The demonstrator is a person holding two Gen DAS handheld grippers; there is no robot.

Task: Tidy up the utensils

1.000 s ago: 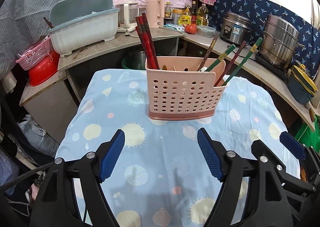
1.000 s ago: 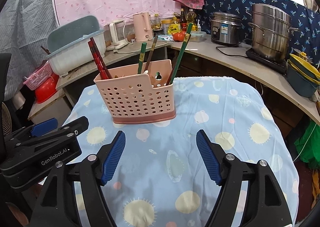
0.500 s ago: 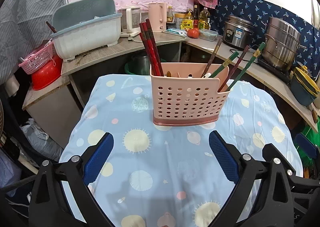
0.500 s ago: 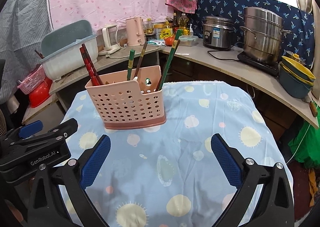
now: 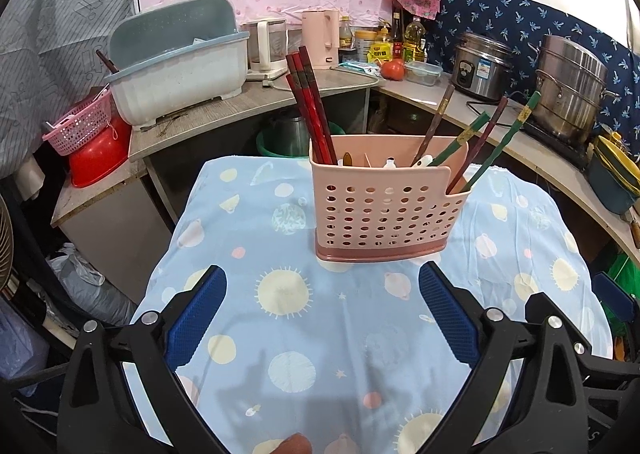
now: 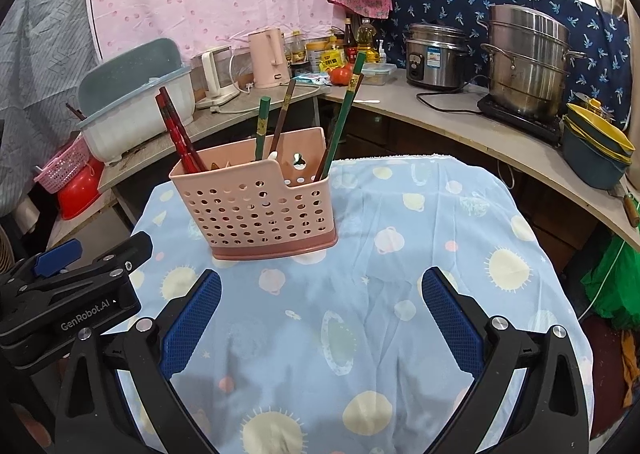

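Observation:
A pink perforated utensil holder (image 5: 386, 210) (image 6: 260, 206) stands upright on a small table with a blue patterned cloth (image 5: 320, 334) (image 6: 360, 314). Red chopsticks (image 5: 310, 102) (image 6: 176, 130) lean out of its left compartment. Green and brown chopsticks (image 5: 500, 138) (image 6: 344, 110) lean out of the right side, and small spoon tips show in the middle. My left gripper (image 5: 322, 312) hovers open over the cloth, in front of the holder, with nothing between its blue pads. My right gripper (image 6: 322, 314) is also open and empty, to the holder's right front. The left gripper's body (image 6: 68, 294) shows at the right wrist view's left edge.
Behind the table runs a curved counter (image 6: 460, 122) with a dish drainer (image 5: 176, 66), kettles (image 5: 322, 38), bottles, a rice cooker (image 6: 436, 54), a steel steamer pot (image 6: 524, 58) and stacked bowls (image 6: 596, 150). A red basin and pink basket (image 5: 80, 130) sit at the left.
Both grippers' jaws have spread from partly open to wide open. The holder looks slightly farther off in both views.

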